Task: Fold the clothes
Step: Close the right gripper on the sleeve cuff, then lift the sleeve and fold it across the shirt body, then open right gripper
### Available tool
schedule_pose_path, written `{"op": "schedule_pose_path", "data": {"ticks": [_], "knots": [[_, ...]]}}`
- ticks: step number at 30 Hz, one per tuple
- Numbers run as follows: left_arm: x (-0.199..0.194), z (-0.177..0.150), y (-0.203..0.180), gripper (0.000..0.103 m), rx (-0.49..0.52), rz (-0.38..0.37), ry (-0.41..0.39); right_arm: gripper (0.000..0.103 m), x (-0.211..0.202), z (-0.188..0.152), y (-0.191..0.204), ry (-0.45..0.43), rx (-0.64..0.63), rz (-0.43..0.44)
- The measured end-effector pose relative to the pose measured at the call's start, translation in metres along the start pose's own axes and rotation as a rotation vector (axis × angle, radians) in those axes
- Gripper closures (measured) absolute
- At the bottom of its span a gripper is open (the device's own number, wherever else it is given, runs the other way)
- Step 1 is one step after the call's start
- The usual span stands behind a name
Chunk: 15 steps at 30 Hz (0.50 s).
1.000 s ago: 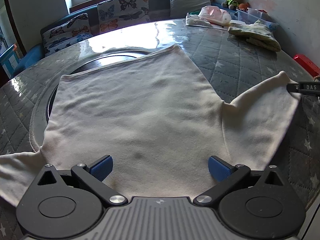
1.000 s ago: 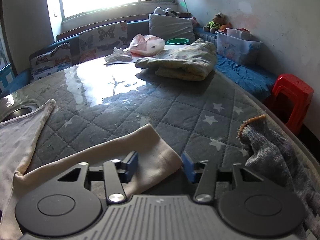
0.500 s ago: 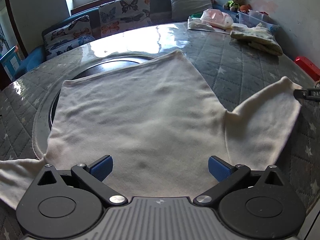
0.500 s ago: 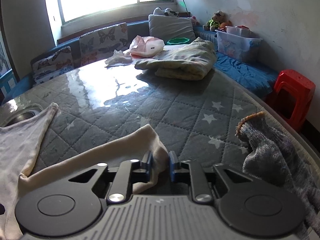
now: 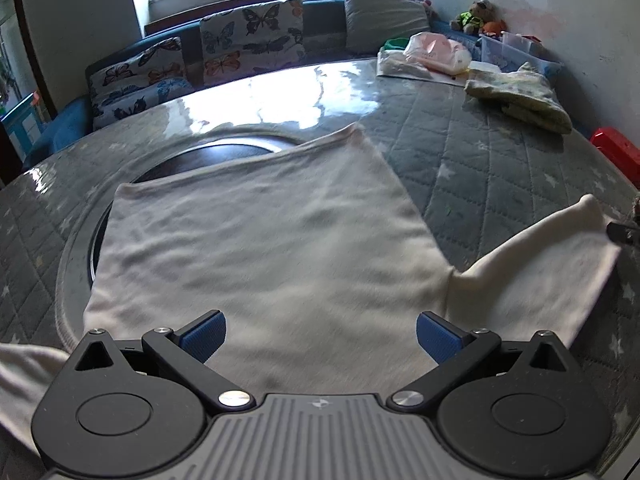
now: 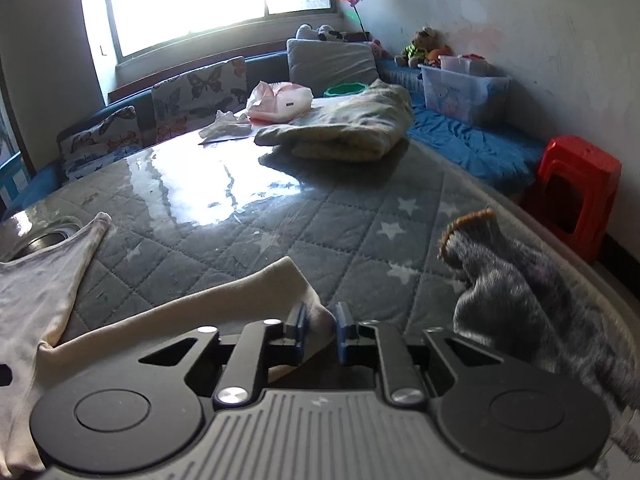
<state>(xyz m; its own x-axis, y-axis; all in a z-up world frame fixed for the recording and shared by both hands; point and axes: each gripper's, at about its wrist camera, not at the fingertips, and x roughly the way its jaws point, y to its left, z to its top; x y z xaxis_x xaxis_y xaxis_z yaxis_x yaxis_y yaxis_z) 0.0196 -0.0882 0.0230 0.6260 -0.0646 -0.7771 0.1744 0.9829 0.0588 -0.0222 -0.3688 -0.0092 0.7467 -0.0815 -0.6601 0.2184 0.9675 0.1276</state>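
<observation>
Since the earlier frames, my right gripper (image 6: pixel 319 334) has drawn its jaws in from a wide stance around the sleeve end (image 6: pixel 256 300) of the cream shirt (image 5: pixel 264 248); over the last half second they eased apart slightly. Its blue pads (image 6: pixel 301 332) now stand narrow with the sleeve corner pinched between them — the cloth bunches up in the gap. My left gripper (image 5: pixel 320 336) has shifted a little, so the shirt sits lower and larger in its view.

Current state, left side: the left gripper's jaws are spread wide and carry nothing. It hovers above the near edge of the shirt's body, one blue pad (image 5: pixel 204 334) to each side.

Shirt position: the garment lies flat on the grey quilted table cover (image 5: pixel 472 176), its far hem over a dark round recess (image 5: pixel 224 152) in the table. One sleeve extends to the right of the left wrist view, and its end meets the dark tip of my right gripper at the frame edge. The other sleeve (image 5: pixel 20 376) trails off at lower left.

Other items (none in contact with either gripper):
- a grey knitted garment (image 6: pixel 516 304) just to the right of the right gripper;
- a folded pale blanket (image 6: pixel 344 132) at the far side of the table;
- a red stool (image 6: pixel 576 188) beyond the table edge.
</observation>
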Motion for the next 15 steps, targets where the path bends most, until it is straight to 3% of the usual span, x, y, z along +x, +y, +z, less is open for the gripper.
{"op": "schedule_pose_path", "data": {"ticks": [5,10,15], "knots": [[0.008,0.009,-0.01,0.0,0.019,0.002,0.0,0.082,0.0,-0.004,-0.003,-0.004,-0.001,0.002],[0.018,0.012,-0.016,0.0,0.027,-0.002,0.016,0.095,-0.001,-0.005,-0.006,-0.012,0.007,0.021],[0.027,0.012,-0.019,0.0,0.018,-0.006,0.031,0.097,-0.012,0.002,-0.005,-0.054,0.0,0.04]]}}
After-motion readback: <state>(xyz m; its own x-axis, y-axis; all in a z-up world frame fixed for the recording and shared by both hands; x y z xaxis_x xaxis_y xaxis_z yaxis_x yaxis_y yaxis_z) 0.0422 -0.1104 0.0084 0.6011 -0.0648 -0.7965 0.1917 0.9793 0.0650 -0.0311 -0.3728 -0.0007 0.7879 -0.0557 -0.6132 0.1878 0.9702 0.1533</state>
